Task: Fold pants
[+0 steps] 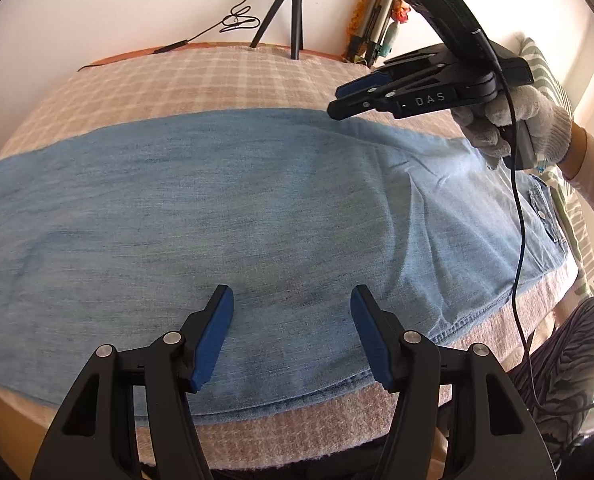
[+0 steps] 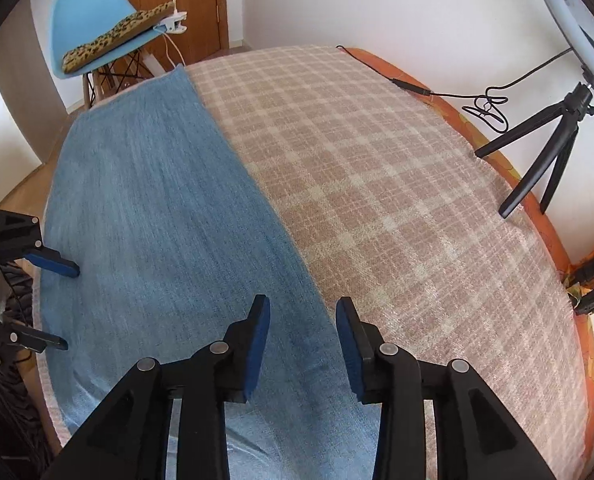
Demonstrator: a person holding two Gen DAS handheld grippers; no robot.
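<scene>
Jeans [image 1: 225, 216] folded lengthwise on desk [image 2: 397, 184]. Left tool [image 1: 292, 296] and right tool [image 2: 303, 312] both parted, empty. Next: grasp hem, fold across.

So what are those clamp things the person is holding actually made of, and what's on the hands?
Each gripper is black plastic with two fingers carrying blue pads and silver rivets. The right gripper bears white letters "DAS", a green light on top and a trailing black cable. The hand wears a grey-white knitted glove and a pale sleeve.
</scene>
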